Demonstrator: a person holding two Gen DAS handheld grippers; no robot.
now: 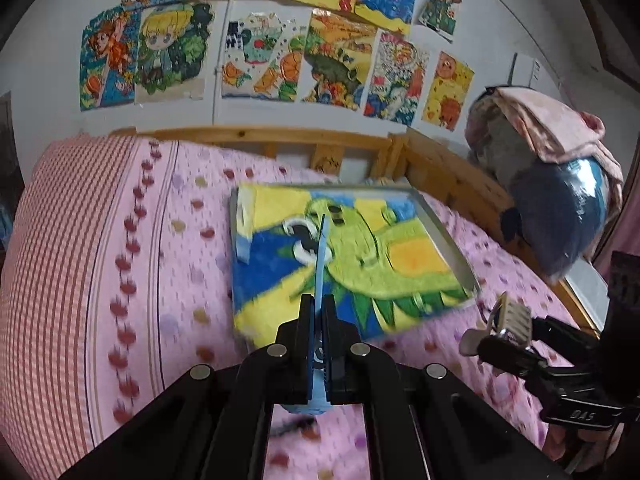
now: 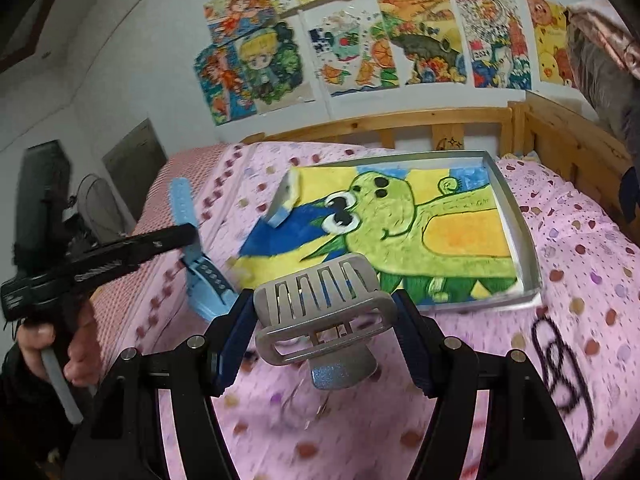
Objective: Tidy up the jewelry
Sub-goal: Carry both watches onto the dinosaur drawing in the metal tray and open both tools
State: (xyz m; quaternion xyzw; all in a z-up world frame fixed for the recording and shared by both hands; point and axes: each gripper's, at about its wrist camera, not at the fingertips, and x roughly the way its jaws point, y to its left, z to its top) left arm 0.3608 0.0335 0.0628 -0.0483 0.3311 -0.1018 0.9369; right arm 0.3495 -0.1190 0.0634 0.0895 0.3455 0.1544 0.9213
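So both claws are loaded right now. The left claw (image 1: 319, 320) is pinched tight on a light blue rubbery watch strap (image 1: 321, 256), which sticks up and forward from between the pads, hanging in the air over the pink dotted bedsheet (image 1: 184, 264). It looks light and floppy, so I'd guess it bends and swings if you move fast. Gripping it near the thicker watch body, like it is now, seems smarter than grabbing the loose tail.

The right claw (image 2: 325, 312) is clamped on a grey plastic claw-style hair clip (image 2: 320, 300), squeezed across its sides, teeth pointing up and away. That one's stiff and light, but smooth plastic, so probably a bit slippery, and squeezing the wrong spot could spring it open. Holding the rigid body rather than the levers looks right.

Just ahead of both sits a shallow metal-rimmed tray (image 2: 516, 216) lined with a colourful green cartoon-creature drawing, lying on the bed. I'd assume that's where both go.
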